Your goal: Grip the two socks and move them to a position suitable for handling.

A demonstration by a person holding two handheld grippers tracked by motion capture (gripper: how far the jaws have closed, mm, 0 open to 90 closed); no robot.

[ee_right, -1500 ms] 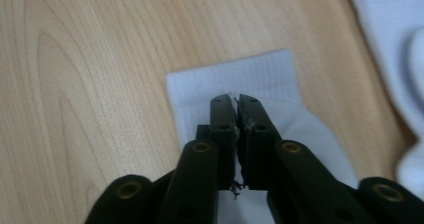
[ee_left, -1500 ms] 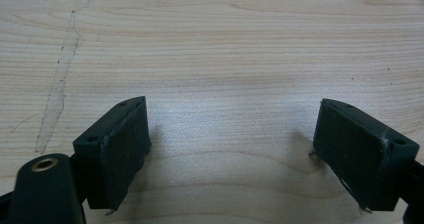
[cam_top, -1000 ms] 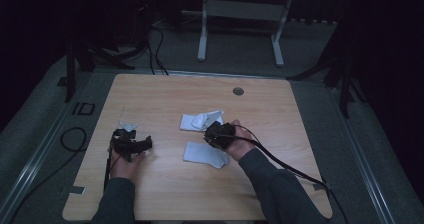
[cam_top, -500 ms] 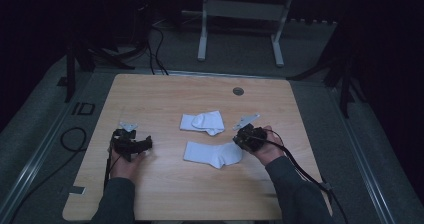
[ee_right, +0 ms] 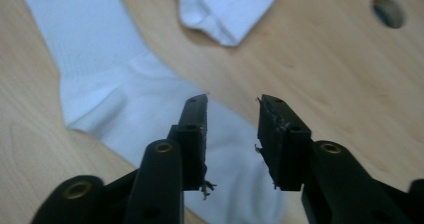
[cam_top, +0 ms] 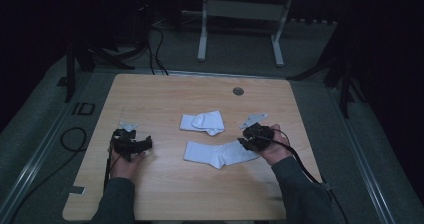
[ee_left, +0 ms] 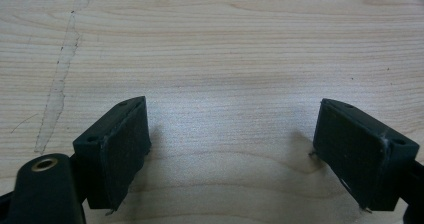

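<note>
Flat sock [cam_top: 220, 154] lies mid-counter [cam_top: 165, 91], the folded sock [cam_top: 204, 121] just beyond it. Both look light, limp, easily bunched; I judge the toe end the best hold. My right gripper [ee_right: 231, 115] hovers over that end, jaws partly open, empty. My left gripper [ee_left: 231, 134] rests low on bare wood, jaws wide.

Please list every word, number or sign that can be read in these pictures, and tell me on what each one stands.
"ID": dark letters on the grey floor mat, just off the table's far left corner, in the high view.
The socks, the wood and both claws carry no readable marking.
</note>
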